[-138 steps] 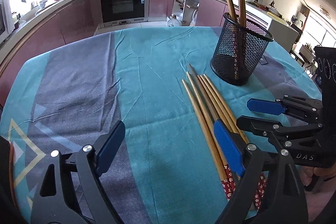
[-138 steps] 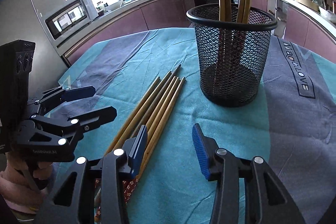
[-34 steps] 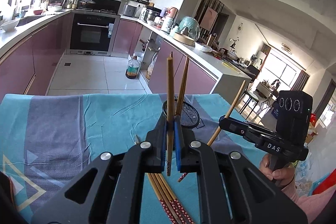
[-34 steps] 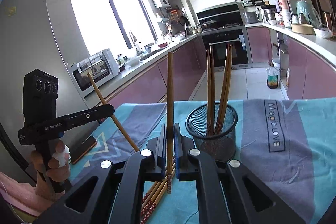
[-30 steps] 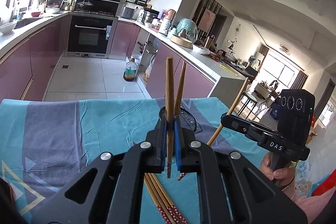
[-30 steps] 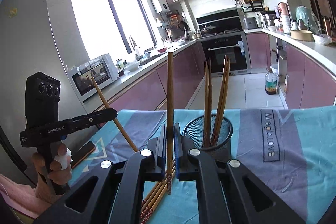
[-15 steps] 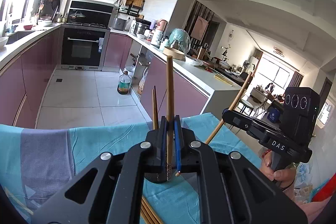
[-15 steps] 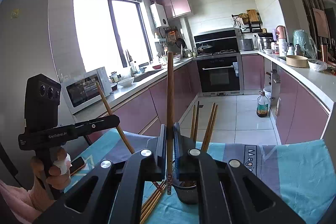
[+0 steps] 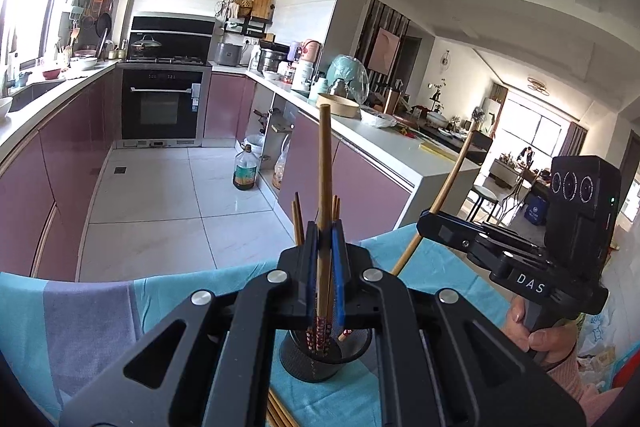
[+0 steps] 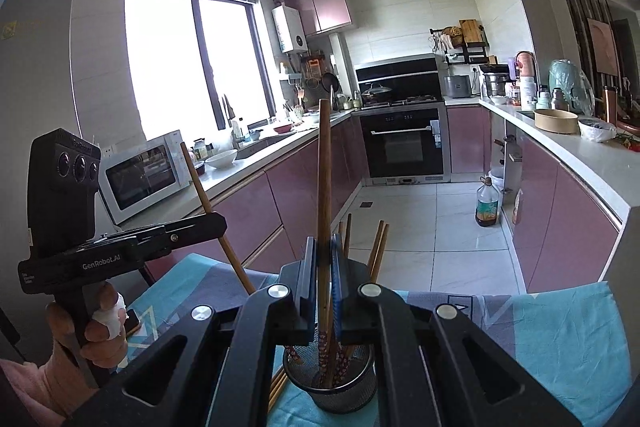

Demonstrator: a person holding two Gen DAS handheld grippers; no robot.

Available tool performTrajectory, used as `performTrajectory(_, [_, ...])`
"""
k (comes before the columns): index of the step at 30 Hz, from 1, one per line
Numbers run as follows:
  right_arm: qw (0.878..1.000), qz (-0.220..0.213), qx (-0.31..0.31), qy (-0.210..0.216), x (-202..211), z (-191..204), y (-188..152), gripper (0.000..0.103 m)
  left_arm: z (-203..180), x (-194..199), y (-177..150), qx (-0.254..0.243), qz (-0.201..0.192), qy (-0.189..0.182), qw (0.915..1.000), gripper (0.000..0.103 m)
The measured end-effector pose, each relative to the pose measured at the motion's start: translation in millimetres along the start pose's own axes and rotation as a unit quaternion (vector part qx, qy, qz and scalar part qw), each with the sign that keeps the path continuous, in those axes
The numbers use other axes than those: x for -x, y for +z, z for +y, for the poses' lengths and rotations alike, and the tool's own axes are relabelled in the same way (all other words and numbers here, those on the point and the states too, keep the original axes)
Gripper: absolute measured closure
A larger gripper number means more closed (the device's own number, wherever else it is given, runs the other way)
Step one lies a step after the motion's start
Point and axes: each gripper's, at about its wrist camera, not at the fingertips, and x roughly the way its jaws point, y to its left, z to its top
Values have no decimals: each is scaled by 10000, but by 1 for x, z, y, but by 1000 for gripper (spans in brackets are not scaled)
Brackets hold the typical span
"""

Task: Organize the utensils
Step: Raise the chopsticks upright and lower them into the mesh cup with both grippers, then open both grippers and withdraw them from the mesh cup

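Now both grippers, left [image 9: 324,275] & right [image 10: 325,283], each pinch a chopstick [image 9: 325,187] upright, tips inside mesh holder [image 9: 316,363] rim.

Left gripper [image 9: 324,267]: matte black skeletal arms showing triangular cutouts, silver round screws, blue pads [image 9: 339,279]. Right gripper [image 10: 324,279]: same build and blue-lined fingers. Seen from opposite cams, each unit is carrying a black camera block with three lenses; one body is reading "DAS", the other "GenRobot.AI". Hands are showing bare skin, pink sleeves; left hand [image 10: 96,331] is wearing a white bandage on one finger.
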Motion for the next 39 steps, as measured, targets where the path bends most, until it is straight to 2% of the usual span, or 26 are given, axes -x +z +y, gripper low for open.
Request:
performTrajectory(6, [9995,301,-19,-54,-15,-5,-11,98,3,-30,-14,-132,540,166,9983,96])
performTrajectory(12, [9968,792,-65,-116,-30,-11,-23,98,7,-48,-29,-332,991,194,9943,96])
performTrajectory(22, [9895,1418,-276,-108,-59,-18,-34,97,19,-72,-23,-349,1248,203,9914,96])
performTrajectory(33, [9902,1243,-540,-341,-67,-27,-30,92,28,-102,-11,-110,1157,259,9929,95])
performTrajectory(39, [9914,1094,-603,-397,-61,-30,-33,81,37,-102,-17,78,1103,230,9936,93])
